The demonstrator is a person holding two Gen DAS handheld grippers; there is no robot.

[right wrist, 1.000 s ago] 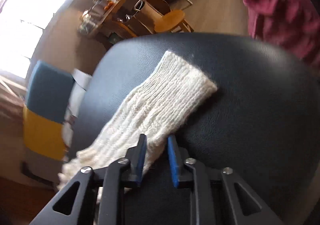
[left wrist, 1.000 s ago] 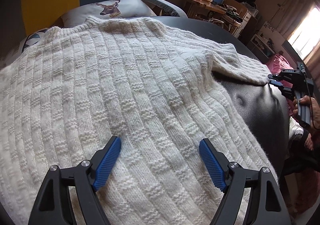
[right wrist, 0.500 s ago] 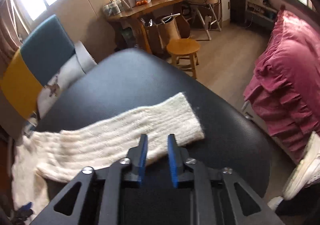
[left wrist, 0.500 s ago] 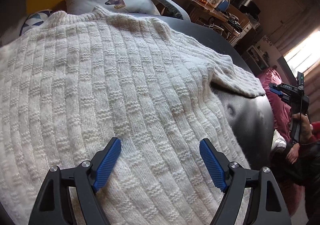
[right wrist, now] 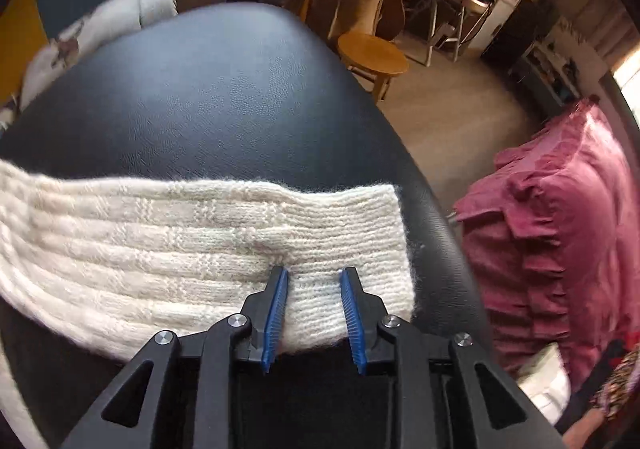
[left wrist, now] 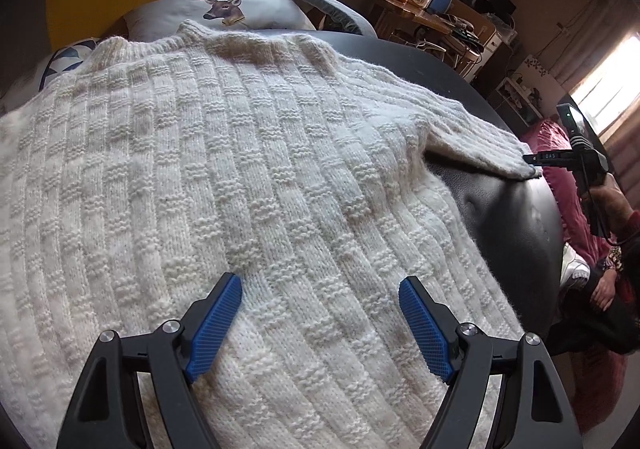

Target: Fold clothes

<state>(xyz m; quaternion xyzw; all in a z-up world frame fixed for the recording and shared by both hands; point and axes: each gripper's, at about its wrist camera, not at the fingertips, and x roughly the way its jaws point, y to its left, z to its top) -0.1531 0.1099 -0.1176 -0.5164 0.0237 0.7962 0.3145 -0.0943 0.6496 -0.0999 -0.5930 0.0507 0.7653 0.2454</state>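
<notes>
Black leather surface (right wrist: pixel 224 97), with cream knit sweater (left wrist: pixel 240 177) spread flat, sleeve (right wrist: pixel 200 233) running sideways across right gripper (right wrist: pixel 314 297). Jaws partly parted, straddling cuff edge, not yet clamped. Left gripper (left wrist: pixel 320 313) spread wide over sweater body, gripping nothing.

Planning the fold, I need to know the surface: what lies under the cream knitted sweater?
The cream knitted sweater lies spread on a black leather-like cushion, bare beside the sleeve. Anything beneath the sweater's body is covered and cannot be seen.
</notes>
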